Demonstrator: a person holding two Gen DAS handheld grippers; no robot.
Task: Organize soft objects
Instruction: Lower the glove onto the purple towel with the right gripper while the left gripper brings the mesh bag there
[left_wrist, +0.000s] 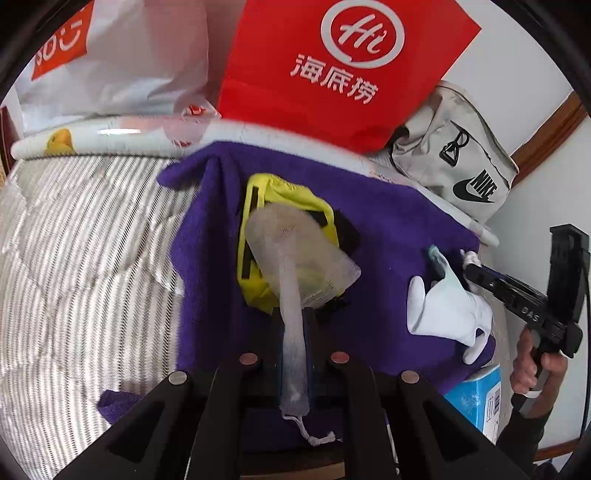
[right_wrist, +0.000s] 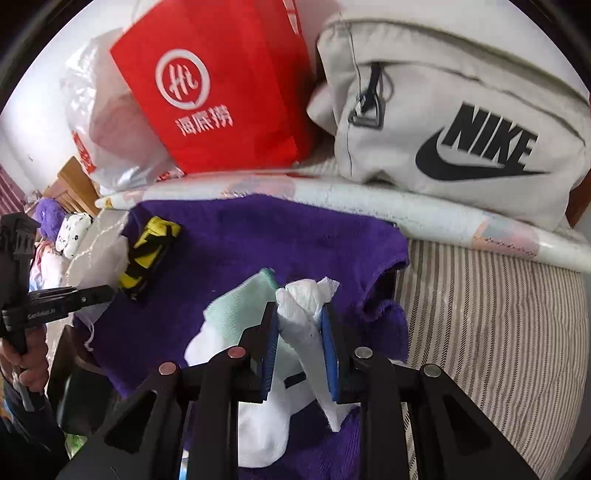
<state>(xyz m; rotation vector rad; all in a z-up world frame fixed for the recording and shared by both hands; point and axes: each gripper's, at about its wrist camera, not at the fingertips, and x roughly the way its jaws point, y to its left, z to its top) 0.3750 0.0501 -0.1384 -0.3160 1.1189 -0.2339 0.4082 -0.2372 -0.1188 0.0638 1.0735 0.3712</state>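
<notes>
the left gripper (left_wrist: 295, 332) was clamped tight on the neck of a white mesh pouch (left_wrist: 303, 254), which hung over a yellow-and-black item (left_wrist: 258, 195) on the purple towel (left_wrist: 388, 221). the right gripper (right_wrist: 299, 314), narrowly parted, pinched a white sock (right_wrist: 306, 295) near the towel's right edge. both pointed steeply down. a red paper bag (left_wrist: 332, 74) and grey nike bag (right_wrist: 461, 129) crowded the far side; striped bedding (right_wrist: 498, 332) lay open to the right.
</notes>
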